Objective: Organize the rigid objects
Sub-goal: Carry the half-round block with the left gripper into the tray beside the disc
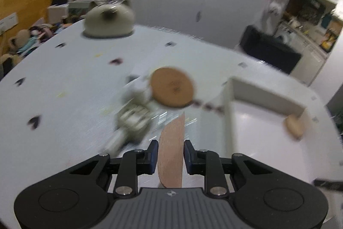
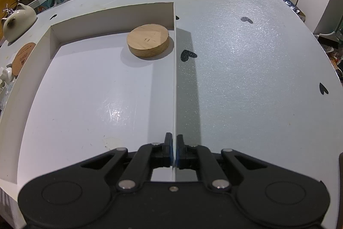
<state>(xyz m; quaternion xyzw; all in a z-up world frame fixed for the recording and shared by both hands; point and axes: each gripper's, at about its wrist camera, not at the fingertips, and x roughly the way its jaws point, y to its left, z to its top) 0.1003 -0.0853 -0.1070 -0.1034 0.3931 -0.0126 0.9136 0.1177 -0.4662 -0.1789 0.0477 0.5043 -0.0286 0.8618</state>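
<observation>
Wooden piece (image 1: 171, 151), seen edge-on and held between the fingers of the left gripper (image 1: 169, 156) above the tabletop (image 1: 64, 78), beside the white tray (image 2: 174, 78), where a wooden disc (image 2: 148, 42) already lies. The right gripper (image 2: 174, 149) has its fingers clamped on the tray wall. Likely risks: the narrow hold letting the piece pivot or slip, or the piece clipping the wall.

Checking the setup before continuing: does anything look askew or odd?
Nothing looks damaged. The right gripper pinches the white box's wall; the left gripper holds a wooden disc on edge.
</observation>
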